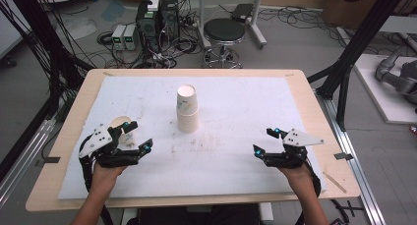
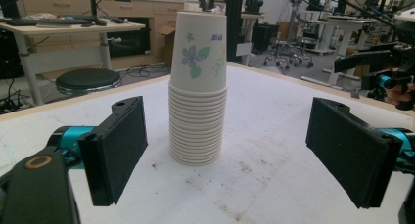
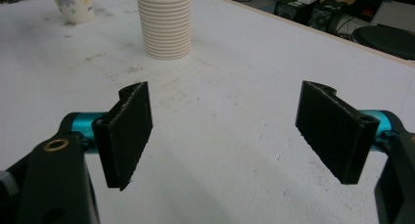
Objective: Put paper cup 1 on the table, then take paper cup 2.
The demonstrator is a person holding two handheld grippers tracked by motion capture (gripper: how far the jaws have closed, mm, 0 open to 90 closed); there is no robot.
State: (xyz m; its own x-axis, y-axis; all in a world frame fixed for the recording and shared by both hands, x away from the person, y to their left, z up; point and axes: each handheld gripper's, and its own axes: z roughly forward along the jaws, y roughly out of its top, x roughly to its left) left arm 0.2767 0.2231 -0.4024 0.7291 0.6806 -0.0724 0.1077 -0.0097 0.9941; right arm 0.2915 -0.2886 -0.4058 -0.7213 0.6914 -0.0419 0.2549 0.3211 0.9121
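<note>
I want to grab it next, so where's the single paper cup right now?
In the high view the single cup stands upside down at the table's left, just beyond the open left gripper, left of the cup stack.

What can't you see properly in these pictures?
- Single flowered paper cup: in the high view the left gripper covers much of it; in the right gripper view the top edge cuts it.
- Tall stack of white paper cups: top cut off in the right gripper view.
- Blue print on the stack's top cup: too small to read.

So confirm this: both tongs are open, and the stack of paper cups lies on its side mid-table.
Not quite. The stack of paper cups stands upright, mouths down, as the left gripper view shows. Both the left tongs and right tongs are indeed open.
</note>
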